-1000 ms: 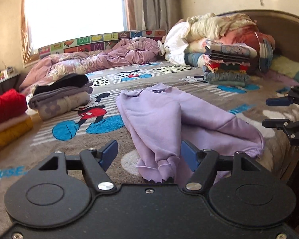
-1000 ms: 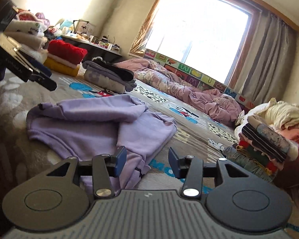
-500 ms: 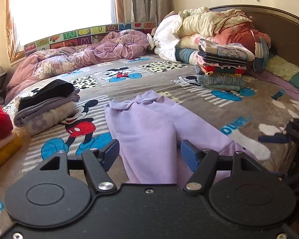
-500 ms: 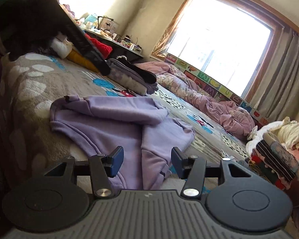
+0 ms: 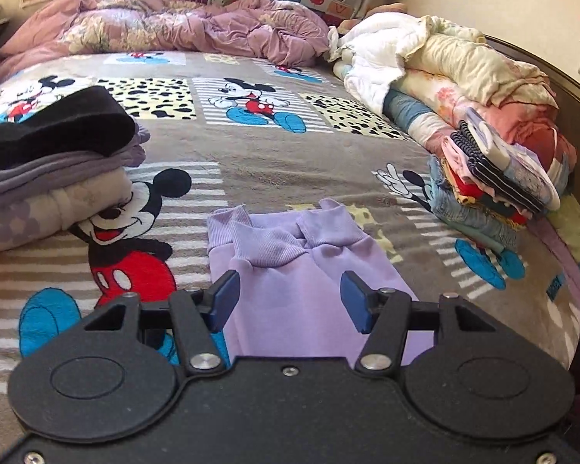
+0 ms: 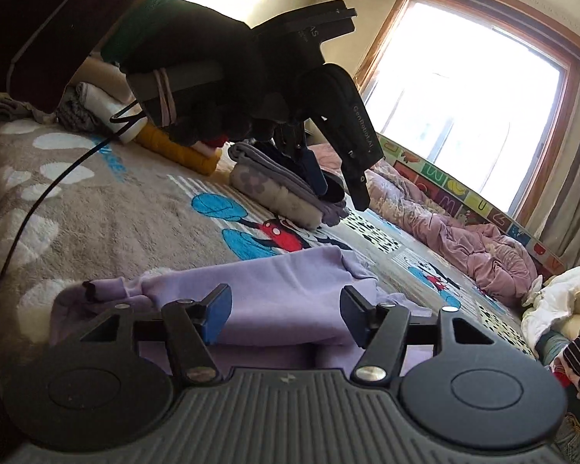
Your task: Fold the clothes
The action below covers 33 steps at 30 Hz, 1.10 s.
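Note:
A lilac pair of sweatpants (image 5: 305, 270) lies on the Mickey Mouse blanket (image 5: 251, 170), its ribbed cuffs pointing away from me. My left gripper (image 5: 290, 305) is open and empty, held above the pants' middle. It also shows in the right wrist view (image 6: 340, 189), hanging above the bed in a gloved hand. My right gripper (image 6: 284, 319) is open and empty, low over the near edge of the pants (image 6: 274, 290).
A folded stack with a black top (image 5: 50, 154) sits at the left. A taller stack of folded clothes (image 5: 495, 178) and piled quilts (image 5: 444, 73) lie at the right by the headboard. A crumpled mauve duvet (image 5: 173, 27) lies under the window.
My left gripper has moved forward and over the pants, now looking down at the cuffs. My right gripper has dropped closer to the pants. Both stayed open.

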Each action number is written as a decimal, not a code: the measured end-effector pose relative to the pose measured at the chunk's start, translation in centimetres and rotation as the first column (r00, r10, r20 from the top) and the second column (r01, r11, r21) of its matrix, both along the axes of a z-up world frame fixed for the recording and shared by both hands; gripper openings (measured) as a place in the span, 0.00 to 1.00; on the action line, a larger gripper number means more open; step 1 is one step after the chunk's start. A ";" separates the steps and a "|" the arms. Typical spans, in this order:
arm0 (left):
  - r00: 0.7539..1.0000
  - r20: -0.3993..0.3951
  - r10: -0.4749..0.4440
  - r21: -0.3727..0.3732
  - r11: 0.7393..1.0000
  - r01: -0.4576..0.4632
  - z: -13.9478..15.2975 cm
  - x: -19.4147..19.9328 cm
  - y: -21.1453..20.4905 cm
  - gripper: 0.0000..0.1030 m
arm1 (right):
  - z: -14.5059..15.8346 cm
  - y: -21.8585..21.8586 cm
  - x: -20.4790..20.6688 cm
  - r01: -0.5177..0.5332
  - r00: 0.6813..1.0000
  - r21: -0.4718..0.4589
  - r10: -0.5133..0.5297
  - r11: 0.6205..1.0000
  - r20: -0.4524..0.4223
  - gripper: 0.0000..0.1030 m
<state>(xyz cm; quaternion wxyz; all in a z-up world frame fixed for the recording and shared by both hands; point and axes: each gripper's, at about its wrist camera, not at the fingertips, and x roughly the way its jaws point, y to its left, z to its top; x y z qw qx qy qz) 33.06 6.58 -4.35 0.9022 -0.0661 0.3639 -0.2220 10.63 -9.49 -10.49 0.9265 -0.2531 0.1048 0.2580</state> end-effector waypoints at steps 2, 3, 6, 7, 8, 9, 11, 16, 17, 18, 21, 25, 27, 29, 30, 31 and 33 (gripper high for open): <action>0.999 -0.034 0.015 -0.025 1.000 -0.016 -0.5 1.8 0.1 0.54 | -0.2 -0.4 1.3 0.022 0.999 0.020 -0.021 1.000 -0.030 0.60; 0.999 -0.045 0.018 -0.028 0.999 -0.019 -0.8 2.6 0.0 0.54 | -0.4 -0.6 1.9 0.034 0.998 0.030 -0.032 0.999 -0.048 0.61; 0.997 -0.071 0.015 -0.017 1.000 -0.017 -1.4 5.0 -0.3 0.54 | -0.5 -1.2 2.9 0.054 0.995 0.059 -0.049 0.997 -0.081 0.61; 0.997 -0.079 0.014 -0.015 1.000 -0.015 -1.6 5.6 -0.3 0.53 | -0.5 -1.2 3.0 0.051 0.995 0.069 -0.045 0.996 -0.085 0.62; 0.996 -0.087 0.012 -0.014 1.000 -0.013 -1.8 6.3 -0.4 0.53 | -0.5 -1.1 3.1 0.044 0.996 0.070 -0.038 0.997 -0.086 0.63; 0.995 -0.096 0.008 -0.016 1.000 -0.010 -2.0 7.0 -0.3 0.53 | -0.5 -1.0 3.1 0.037 0.996 0.067 -0.031 0.997 -0.086 0.64; 0.994 -0.113 -0.005 -0.018 1.000 0.003 -2.5 8.1 -0.3 0.53 | -0.6 -0.6 3.4 0.022 0.996 0.061 -0.016 0.998 -0.087 0.66; 0.987 -0.160 -0.027 0.000 1.000 0.028 -4.0 10.0 -0.6 0.51 | -0.8 1.4 5.3 0.026 0.992 0.013 -0.024 1.000 -0.123 0.66; 0.985 -0.167 -0.031 0.002 0.999 0.032 -4.3 10.3 -0.6 0.47 | -0.8 1.5 5.5 0.037 0.990 0.011 -0.035 0.999 -0.139 0.66; 0.984 -0.172 -0.036 0.001 0.999 0.037 -4.6 10.6 -0.7 0.46 | -0.7 1.6 5.6 0.042 0.988 0.011 -0.040 0.999 -0.151 0.66; 0.982 -0.180 -0.052 -0.005 0.999 0.052 -5.2 11.1 -0.8 0.38 | -0.5 1.9 5.9 0.043 0.981 0.019 -0.039 0.999 -0.189 0.66; 0.983 -0.159 -0.094 0.008 0.995 0.096 -5.7 11.1 -1.4 0.09 | -0.5 2.2 5.7 0.025 0.974 0.042 -0.015 0.999 -0.227 0.66; 0.984 -0.135 -0.115 0.023 0.993 0.119 -5.8 10.9 -1.8 0.02 | -0.7 2.3 5.5 0.019 0.972 0.052 -0.007 0.998 -0.235 0.66; 0.987 -0.100 -0.124 -0.001 0.992 0.125 -5.6 10.7 -1.6 0.02 | -1.0 2.6 5.3 0.013 0.972 0.050 -0.001 0.999 -0.233 0.66; 0.989 -0.075 -0.125 -0.023 0.992 0.124 -5.5 10.6 -1.4 0.02 | -1.2 2.7 5.2 0.008 0.972 0.044 0.003 0.999 -0.235 0.66; 0.991 -0.046 -0.124 -0.048 0.991 0.122 -5.4 10.4 -1.1 0.02 | -1.4 2.9 5.2 0.006 0.971 0.036 0.003 0.999 -0.237 0.66; 0.994 0.000 -0.110 -0.092 0.990 0.110 -5.3 10.1 -0.5 0.02 | -1.5 2.6 5.2 0.014 0.970 0.045 -0.002 0.999 -0.244 0.66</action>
